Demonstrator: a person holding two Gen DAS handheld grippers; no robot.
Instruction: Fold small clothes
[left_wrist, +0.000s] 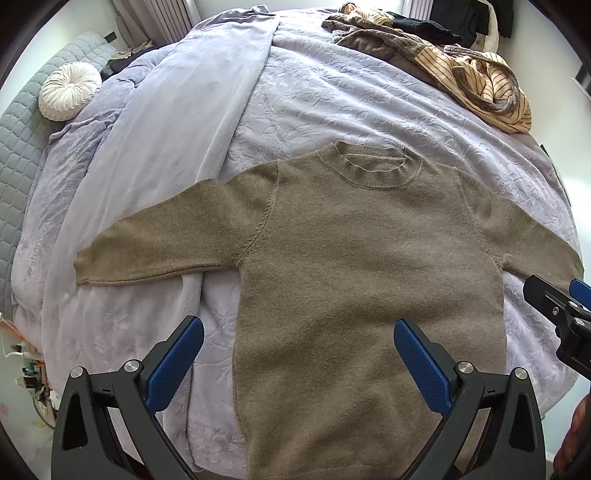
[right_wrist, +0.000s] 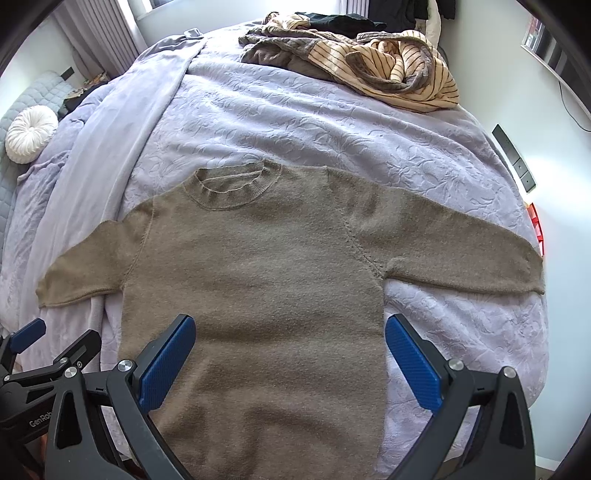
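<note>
Sweater (left_wrist: 354, 266) plain olive-brown, ribbed collar same shade. Bedspread (left_wrist: 332, 107) pale lavender, embossed leaf pattern. Heaped shirt (left_wrist: 491, 88) cream with thin dark stripes. Round cushion (left_wrist: 68, 90) white. Gripper pads (left_wrist: 173, 369) blue, frames black.

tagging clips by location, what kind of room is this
Most likely a bedroom. A brown sweater lies flat on a bed with a lilac bedspread, a round white cushion sits near the head, and a pile of clothes waits at the far side.
</note>
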